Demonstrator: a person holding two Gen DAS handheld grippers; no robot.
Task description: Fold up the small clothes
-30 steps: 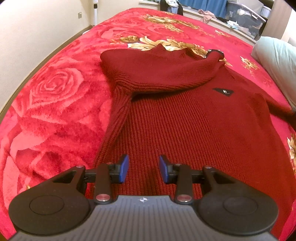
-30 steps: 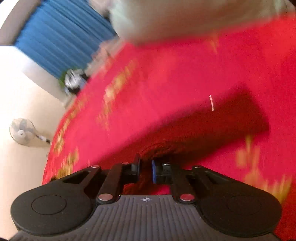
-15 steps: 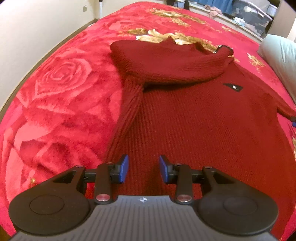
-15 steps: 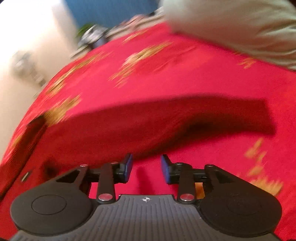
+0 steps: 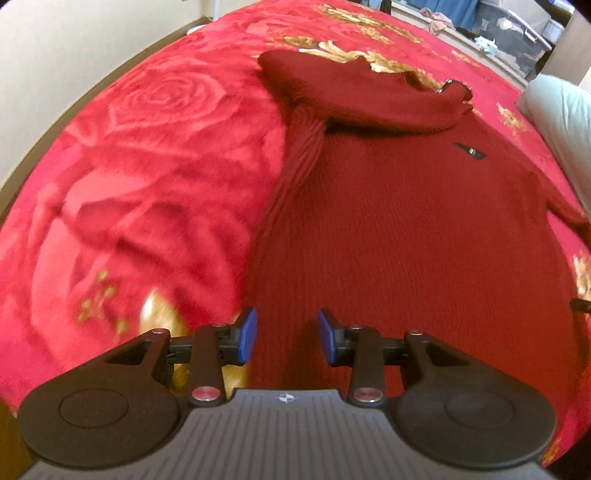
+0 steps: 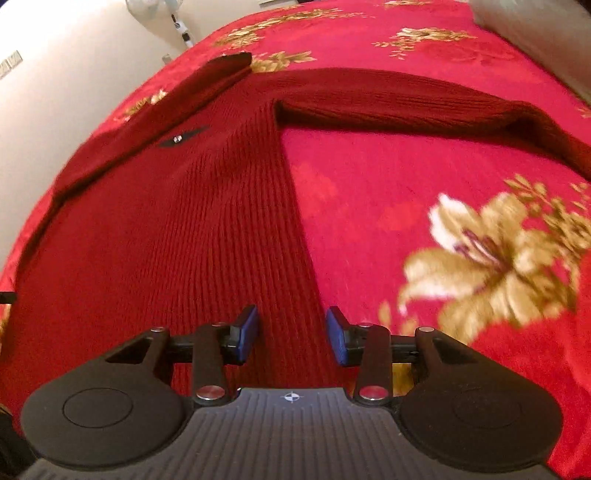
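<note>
A wide bed fills the room, covered by a plush red blanket printed with big roses and golden flowers. A cream wall runs along one side of it, and a pale pillow sits at the far right corner in the left wrist view.

On the blanket a dark red ribbed knit sweater lies flat, its body spread smooth with the hem towards the two claws. One sleeve is folded across the chest near the neckline, its cuff ending close to the collar. The other sleeve stretches straight out sideways over the blanket, away from the body. A small dark label with a pale mark sits on the chest just below the folded sleeve.

The left claw hovers over the hem near the sweater's left edge, its blue pads parted to a moderate gap with nothing pinched between them; only knit fabric shows beneath. The right claw hangs over the sweater's opposite side edge, where knit meets blanket. Its jaws are opening, and nothing is clamped between the blue pads, which stand clear of the cloth.

In the right wrist view a standing fan shows against the wall beyond the bed.
</note>
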